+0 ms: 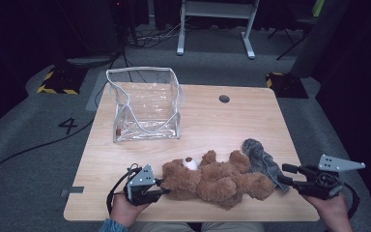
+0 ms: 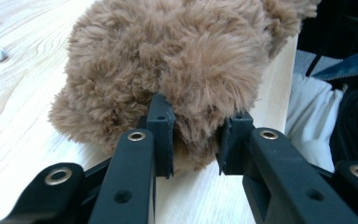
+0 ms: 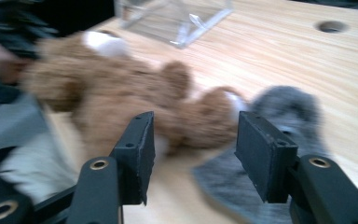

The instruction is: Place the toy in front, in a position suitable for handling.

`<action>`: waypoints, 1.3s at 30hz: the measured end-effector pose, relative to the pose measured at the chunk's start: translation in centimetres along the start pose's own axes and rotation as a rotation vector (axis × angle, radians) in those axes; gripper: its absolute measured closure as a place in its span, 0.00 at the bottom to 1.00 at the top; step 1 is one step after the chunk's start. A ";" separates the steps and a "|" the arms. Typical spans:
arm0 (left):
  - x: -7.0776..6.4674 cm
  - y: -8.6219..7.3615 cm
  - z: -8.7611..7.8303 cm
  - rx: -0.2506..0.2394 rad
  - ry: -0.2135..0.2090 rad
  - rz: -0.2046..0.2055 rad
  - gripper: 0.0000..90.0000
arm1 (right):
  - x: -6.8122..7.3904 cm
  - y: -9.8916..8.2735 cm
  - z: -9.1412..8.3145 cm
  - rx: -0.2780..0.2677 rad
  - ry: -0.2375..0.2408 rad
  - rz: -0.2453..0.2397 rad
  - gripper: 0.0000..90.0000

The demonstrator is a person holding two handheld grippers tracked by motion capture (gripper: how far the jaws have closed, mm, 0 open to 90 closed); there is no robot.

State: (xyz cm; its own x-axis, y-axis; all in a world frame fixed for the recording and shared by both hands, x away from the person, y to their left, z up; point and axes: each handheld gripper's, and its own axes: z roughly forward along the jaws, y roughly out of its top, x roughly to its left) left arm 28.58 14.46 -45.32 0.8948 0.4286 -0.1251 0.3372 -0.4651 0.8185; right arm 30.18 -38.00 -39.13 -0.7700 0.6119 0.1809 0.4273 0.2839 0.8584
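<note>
**Bear pinched at the near edge**

A clear bag (image 1: 145,104) stands open at the far left of the table (image 1: 251,116); what it holds is hard to tell. The brown bear (image 1: 212,180) (plush, white muzzle) lies along the near edge, a grey cloth (image 1: 263,162) touching its right side. The left gripper (image 1: 162,186), held low and level, clamps the bear's fur. The right gripper (image 1: 285,174) stands open, level, just right of the cloth.

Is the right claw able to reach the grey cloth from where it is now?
Probably yes. The right claw is open and empty, just right of the grey cloth, with nothing between them. The bear's leg lies against the cloth's left side, so the claw should come from the right.
</note>
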 end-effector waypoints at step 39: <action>0.1 0.0 -1.9 -0.160 -0.093 -0.050 0.62 | -4.1 5.5 7.7 0.321 -0.169 -0.117 0.85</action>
State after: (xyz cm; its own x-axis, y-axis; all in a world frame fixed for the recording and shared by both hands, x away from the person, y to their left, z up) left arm 28.13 16.00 -44.26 0.9037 0.3715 -0.2129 0.3379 -0.3130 0.8876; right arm 39.30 -33.30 -38.85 -0.7447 0.6673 -0.0138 0.4888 0.5593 0.6695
